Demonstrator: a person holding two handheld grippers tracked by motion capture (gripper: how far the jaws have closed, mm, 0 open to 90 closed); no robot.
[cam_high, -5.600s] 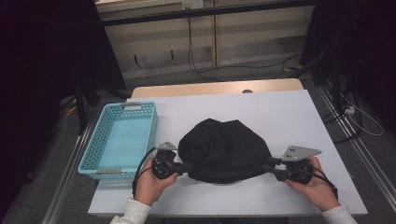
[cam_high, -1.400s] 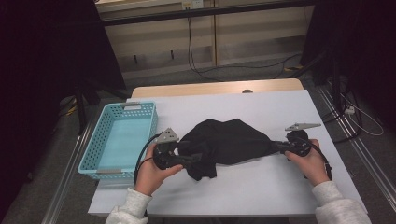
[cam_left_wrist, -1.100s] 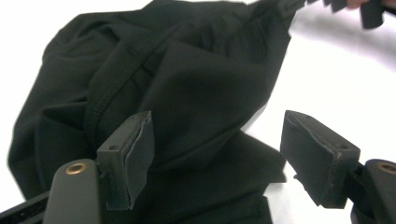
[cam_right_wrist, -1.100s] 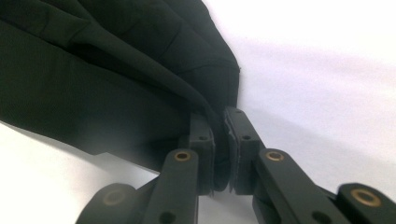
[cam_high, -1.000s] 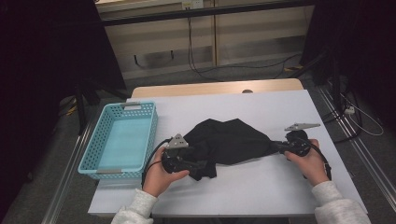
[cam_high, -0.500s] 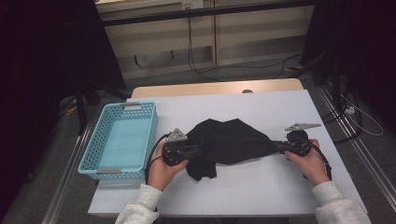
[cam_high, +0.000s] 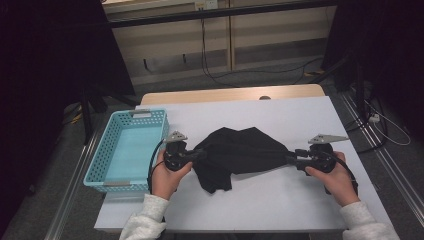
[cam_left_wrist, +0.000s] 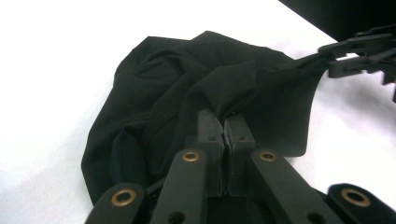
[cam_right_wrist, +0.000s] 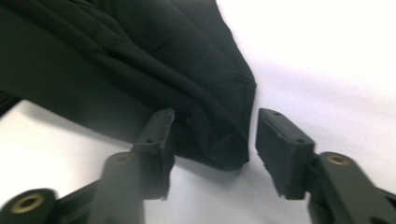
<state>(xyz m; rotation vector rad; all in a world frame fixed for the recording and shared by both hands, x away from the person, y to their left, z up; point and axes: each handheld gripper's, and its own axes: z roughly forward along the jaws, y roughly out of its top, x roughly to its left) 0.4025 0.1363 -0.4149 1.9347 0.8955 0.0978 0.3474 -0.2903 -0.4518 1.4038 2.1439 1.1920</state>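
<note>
A black cloth (cam_high: 240, 152) lies crumpled across the middle of the white table (cam_high: 300, 120). My left gripper (cam_high: 202, 154) is at its left edge, shut on a raised fold of the cloth (cam_left_wrist: 187, 93); in the left gripper view the pads (cam_left_wrist: 210, 128) meet with fabric pinched between them. My right gripper (cam_high: 290, 159) is at the cloth's right corner. Its jaws have just been opening and now stand apart (cam_right_wrist: 212, 119), with the corner of the cloth (cam_right_wrist: 140, 56) lying between them, not pressed. The right gripper (cam_left_wrist: 359, 51) also shows far off in the left gripper view.
A light blue plastic basket (cam_high: 107, 165) stands at the table's left edge, just left of my left hand. Bare white tabletop lies in front of and behind the cloth. Cables run over the floor beyond the table.
My left gripper has shut on a fold at the cloth's left side and drawn it up and slightly away from the person. The right hand has stayed in place at the right corner.
</note>
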